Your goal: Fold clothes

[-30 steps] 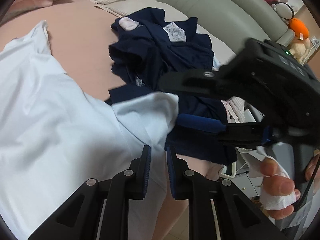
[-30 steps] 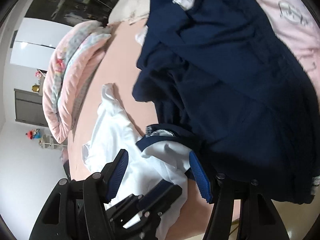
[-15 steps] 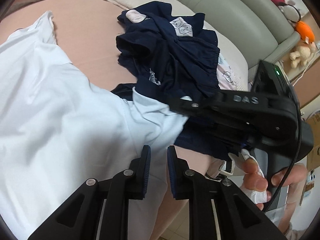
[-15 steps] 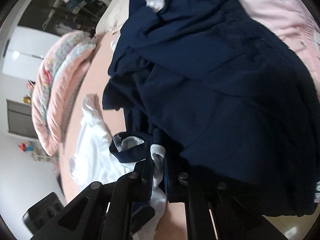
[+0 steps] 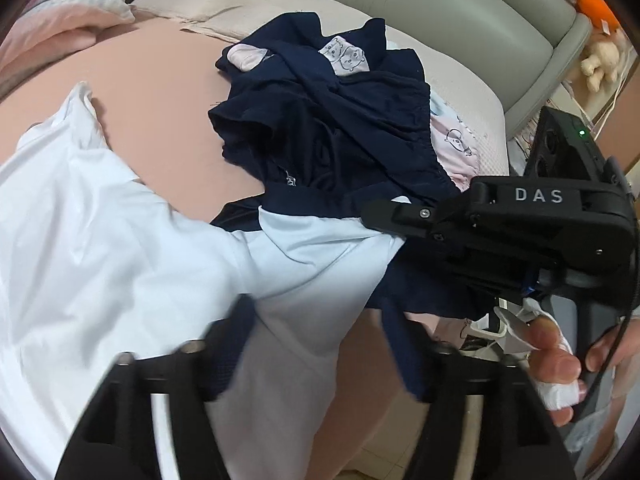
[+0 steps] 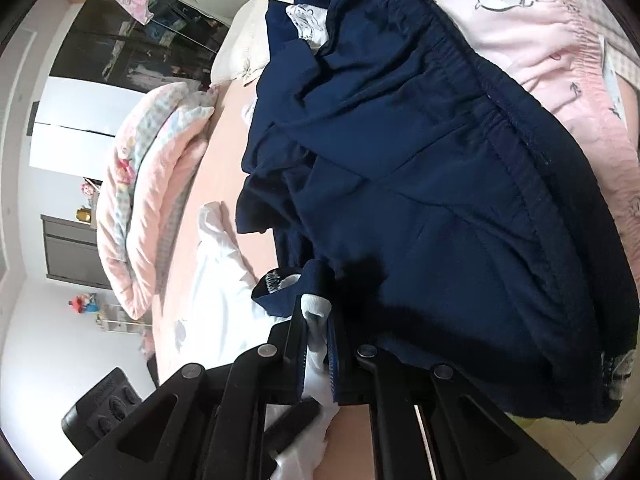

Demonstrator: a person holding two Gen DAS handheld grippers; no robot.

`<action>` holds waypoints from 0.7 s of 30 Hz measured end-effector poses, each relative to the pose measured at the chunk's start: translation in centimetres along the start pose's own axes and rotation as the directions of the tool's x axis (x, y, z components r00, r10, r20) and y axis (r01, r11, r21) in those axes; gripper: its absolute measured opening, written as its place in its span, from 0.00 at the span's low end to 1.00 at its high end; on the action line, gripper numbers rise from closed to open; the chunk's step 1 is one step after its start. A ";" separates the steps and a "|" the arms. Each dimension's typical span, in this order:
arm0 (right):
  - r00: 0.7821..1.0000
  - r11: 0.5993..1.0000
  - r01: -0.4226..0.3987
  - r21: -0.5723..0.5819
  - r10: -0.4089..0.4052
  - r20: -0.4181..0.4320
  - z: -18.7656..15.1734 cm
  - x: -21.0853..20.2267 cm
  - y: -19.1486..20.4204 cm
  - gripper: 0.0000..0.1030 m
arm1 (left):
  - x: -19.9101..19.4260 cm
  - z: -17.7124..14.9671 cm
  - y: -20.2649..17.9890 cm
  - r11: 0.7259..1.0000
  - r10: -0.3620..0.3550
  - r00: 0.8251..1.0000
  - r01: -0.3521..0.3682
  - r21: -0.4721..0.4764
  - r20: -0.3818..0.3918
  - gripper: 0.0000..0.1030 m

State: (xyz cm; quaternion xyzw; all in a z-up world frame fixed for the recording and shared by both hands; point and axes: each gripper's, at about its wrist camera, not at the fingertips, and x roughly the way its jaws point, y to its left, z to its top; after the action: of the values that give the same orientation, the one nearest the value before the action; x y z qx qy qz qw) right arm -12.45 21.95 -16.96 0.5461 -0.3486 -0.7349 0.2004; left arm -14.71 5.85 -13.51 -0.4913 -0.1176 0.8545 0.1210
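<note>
The white shirt (image 5: pixel 120 240) lies spread on the pink bed (image 5: pixel 160 92), its navy-trimmed sleeve end reaching the heap of navy clothes (image 5: pixel 340 128) beside it. The right gripper (image 6: pixel 318 320) is clamped on that sleeve edge, white cloth pinched between its 2 fingers; in the left wrist view it (image 5: pixel 384 216) comes in from the right, held by a hand (image 5: pixel 560 364) with a bandaged finger. The left gripper (image 5: pixel 316 336) stands wide apart over the shirt, fingers blurred, nothing held. Pink printed garments (image 6: pixel 540 28) lie under the navy heap.
</note>
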 end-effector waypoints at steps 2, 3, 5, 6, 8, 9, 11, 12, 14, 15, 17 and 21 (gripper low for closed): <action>1.000 1.000 0.012 -0.014 -0.012 0.005 -0.1 -0.5 0.0 0.06 | -0.2 -0.2 -0.4 1.000 0.020 0.999 -0.021 0.013 0.026 0.65; 1.000 1.000 0.018 -0.017 -0.017 0.008 -0.2 -0.8 -0.1 0.06 | -0.2 -0.4 -0.6 0.999 0.036 0.999 -0.037 0.020 0.036 0.65; 1.000 1.000 0.013 -0.013 -0.013 0.006 -0.3 -1.2 -0.3 0.06 | 0.2 -0.5 -1.1 0.997 0.066 0.997 -0.068 0.042 0.035 0.65; 1.000 1.000 0.002 -0.003 -0.002 0.002 -0.5 -1.3 -0.3 0.06 | 0.4 -0.7 -1.4 0.994 0.086 0.996 -0.088 0.059 0.036 0.65; 1.000 1.000 -0.016 0.013 0.017 -0.006 -0.6 -1.8 -0.6 0.06 | 0.7 -1.0 -2.0 0.989 0.120 0.992 -0.123 0.087 0.048 0.65; 1.000 1.000 -0.010 0.002 0.010 -0.002 -0.6 -2.0 -0.5 0.06 | 0.8 -1.1 -2.3 0.987 0.129 0.990 -0.134 0.092 0.056 0.65; 1.000 1.000 0.002 -0.019 -0.002 0.006 -0.6 -2.3 -0.3 0.06 | 0.8 -1.4 -2.6 0.984 0.145 0.987 -0.152 0.098 0.070 0.65; 1.000 1.000 0.006 -0.031 -0.005 0.013 -0.6 -2.4 0.0 0.06 | 0.9 -1.5 -2.8 0.982 0.153 0.985 -0.160 0.100 0.077 0.65; 1.000 0.999 -0.012 -0.034 0.013 0.015 -1.0 -2.2 0.5 0.06 | 0.9 -1.6 -3.2 0.979 0.159 0.983 -0.168 0.112 0.087 0.65; 1.000 0.999 -0.023 -0.032 0.023 0.015 -1.2 -2.1 0.8 0.06 | 1.0 -1.7 -3.5 0.978 0.160 0.983 -0.170 0.119 0.091 0.65; 0.999 0.998 -0.045 -0.034 0.046 0.014 -1.6 -2.0 1.4 0.06 | 1.0 -1.9 -4.0 0.965 0.205 0.971 -0.222 0.141 0.124 0.65; 0.995 0.995 -0.098 -0.028 0.098 0.012 -1.7 -2.2 2.0 0.06 | 1.1 -2.1 -4.8 0.922 0.313 0.929 -0.347 0.170 0.196 0.65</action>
State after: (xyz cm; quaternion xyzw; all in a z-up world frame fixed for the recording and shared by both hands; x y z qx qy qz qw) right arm -10.25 21.59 -14.28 0.5208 -0.3660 -0.7325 0.2415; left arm -13.01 10.86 -13.92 -0.4166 0.0446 0.9079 0.0139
